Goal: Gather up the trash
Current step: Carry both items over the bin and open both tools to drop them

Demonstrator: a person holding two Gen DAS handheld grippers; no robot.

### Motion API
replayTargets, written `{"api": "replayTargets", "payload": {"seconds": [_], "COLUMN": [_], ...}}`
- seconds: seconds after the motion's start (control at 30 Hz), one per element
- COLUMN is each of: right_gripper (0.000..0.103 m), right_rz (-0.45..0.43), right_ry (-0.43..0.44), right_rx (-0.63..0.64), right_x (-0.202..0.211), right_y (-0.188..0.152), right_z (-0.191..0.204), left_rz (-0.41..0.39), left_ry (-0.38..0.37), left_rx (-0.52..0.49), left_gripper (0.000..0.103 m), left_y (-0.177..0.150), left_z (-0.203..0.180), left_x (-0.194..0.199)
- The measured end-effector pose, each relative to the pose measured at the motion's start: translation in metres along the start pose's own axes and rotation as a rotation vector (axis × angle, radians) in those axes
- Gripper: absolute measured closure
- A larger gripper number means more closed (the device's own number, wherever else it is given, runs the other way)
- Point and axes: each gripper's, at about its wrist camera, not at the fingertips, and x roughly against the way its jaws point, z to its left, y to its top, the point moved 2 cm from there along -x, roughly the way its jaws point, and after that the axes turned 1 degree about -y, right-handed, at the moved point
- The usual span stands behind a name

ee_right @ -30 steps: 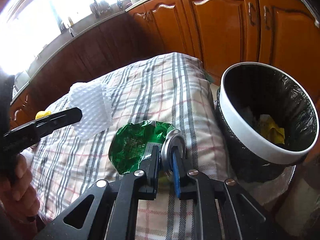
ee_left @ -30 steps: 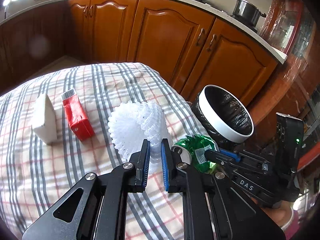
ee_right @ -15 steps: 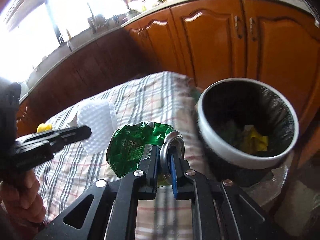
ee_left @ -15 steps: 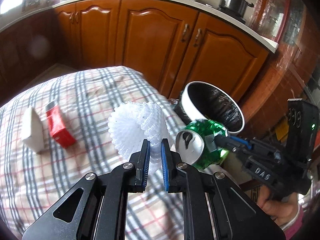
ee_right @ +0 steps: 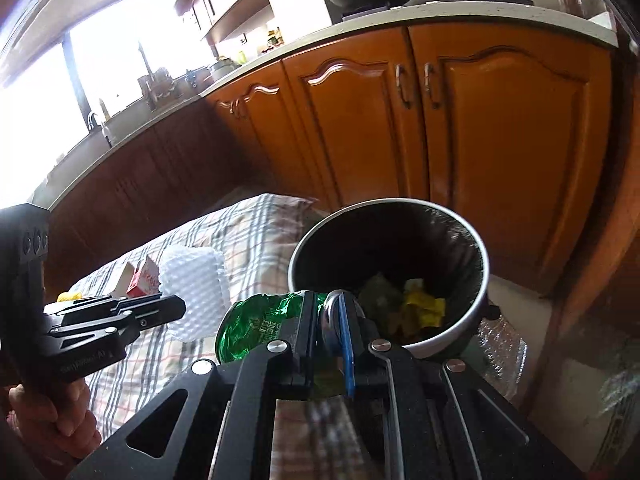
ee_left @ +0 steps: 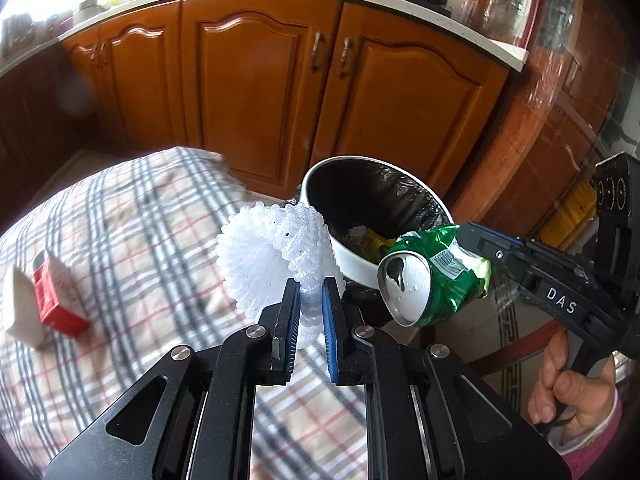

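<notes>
My left gripper [ee_left: 310, 292] is shut on a white foam net sleeve [ee_left: 276, 258] and holds it in the air, beside the rim of the white bin [ee_left: 356, 268] with a black liner. My right gripper [ee_right: 326, 312] is shut on a crushed green can [ee_right: 256, 326], held up just left of the bin [ee_right: 452, 334]. In the left wrist view the can [ee_left: 436, 276] hangs over the bin's near rim. The foam sleeve also shows in the right wrist view [ee_right: 192, 284]. Yellow and green trash [ee_right: 420, 306] lies in the bin.
A red carton [ee_left: 56, 296] and a white block [ee_left: 18, 312] lie on the checked tablecloth [ee_left: 120, 240] at the left. Something yellow [ee_right: 68, 296] lies farther back. Wooden kitchen cabinets [ee_left: 260, 92] stand behind the bin. A red-brown wall [ee_left: 540, 120] is at the right.
Both grippers have risen off the table and moved toward the bin, carrying the foam sleeve and the green can. The can now hangs at the bin's rim.
</notes>
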Motion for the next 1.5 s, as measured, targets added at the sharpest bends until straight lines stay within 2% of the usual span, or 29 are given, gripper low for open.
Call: {"api": "replayTargets", "payload": {"seconds": [0.37, 0.83, 1.5], "right_gripper": [0.092, 0.092, 0.092], "right_rz": [-0.025, -0.021, 0.035], "right_ry": [-0.040, -0.093, -0.108], "right_rx": [-0.037, -0.058, -0.057], "right_x": [-0.002, -0.019, -0.045], "right_y": [0.015, 0.032, 0.039], "right_z": [-0.035, -0.066, -0.077], "left_rz": [0.029, 0.067, 0.123], "left_ry": [-0.003, -0.008, -0.017], "left_rx": [-0.069, -0.104, -0.129], "left_gripper": [0.093, 0.093, 0.093], "left_y": [0.027, 0.053, 0.069], "left_z": [-0.031, -0.044, -0.055], "left_x": [-0.031, -0.065, -0.097]}}
